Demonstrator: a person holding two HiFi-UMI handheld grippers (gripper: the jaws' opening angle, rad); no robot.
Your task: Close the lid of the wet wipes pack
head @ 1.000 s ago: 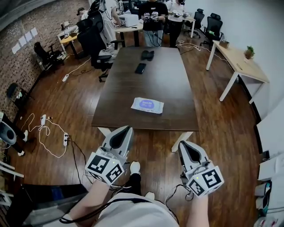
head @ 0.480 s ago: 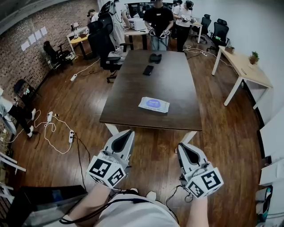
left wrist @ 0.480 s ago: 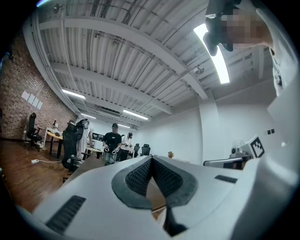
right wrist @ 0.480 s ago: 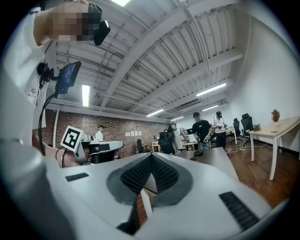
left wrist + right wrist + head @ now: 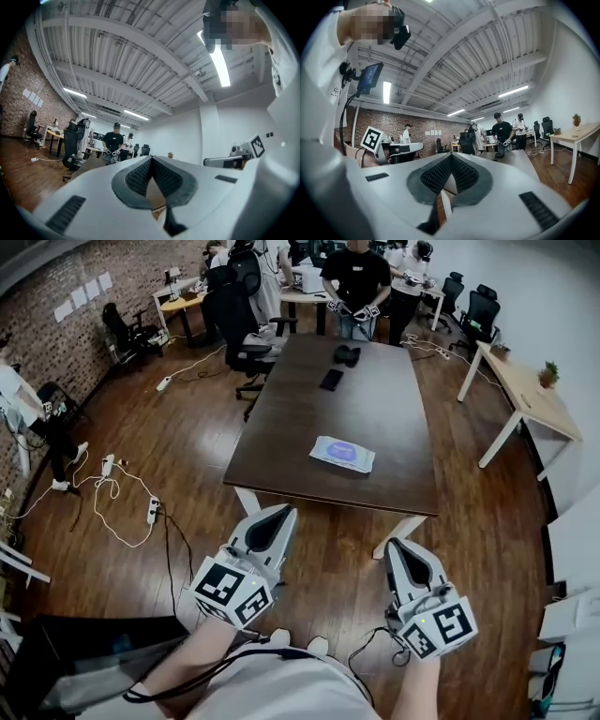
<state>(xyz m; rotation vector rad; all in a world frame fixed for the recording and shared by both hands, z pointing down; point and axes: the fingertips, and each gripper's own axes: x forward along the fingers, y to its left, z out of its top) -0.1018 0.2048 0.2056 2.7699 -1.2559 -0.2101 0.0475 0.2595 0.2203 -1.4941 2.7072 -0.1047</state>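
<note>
- The whole room has slid across the head view in the last second. The dark tabletop (image 5: 281, 427) now sits further right in the frame, and more of the wooden floor (image 5: 187, 456) shows on the left. I judge that the person is still walking into position and no work has begun.
- The left tool (image 5: 284, 513) and the right tool (image 5: 395, 546) have travelled with the body. They are carried level, side by side over the floor, short of the tabletop's near edge. Each has its jaws together with nothing between them. Closed tips would do for pressing a lid flat, so they may not need to open.
- The wet wipes pack (image 5: 342, 454) has not shifted on the tabletop. It lies flat on the near half towards the right edge, well apart from both tools and from the phone (image 5: 331, 380) further back. It is too small here to tell how its lid stands.
- What remains is the whole reach: over the near edge, then down onto the pack.
</note>
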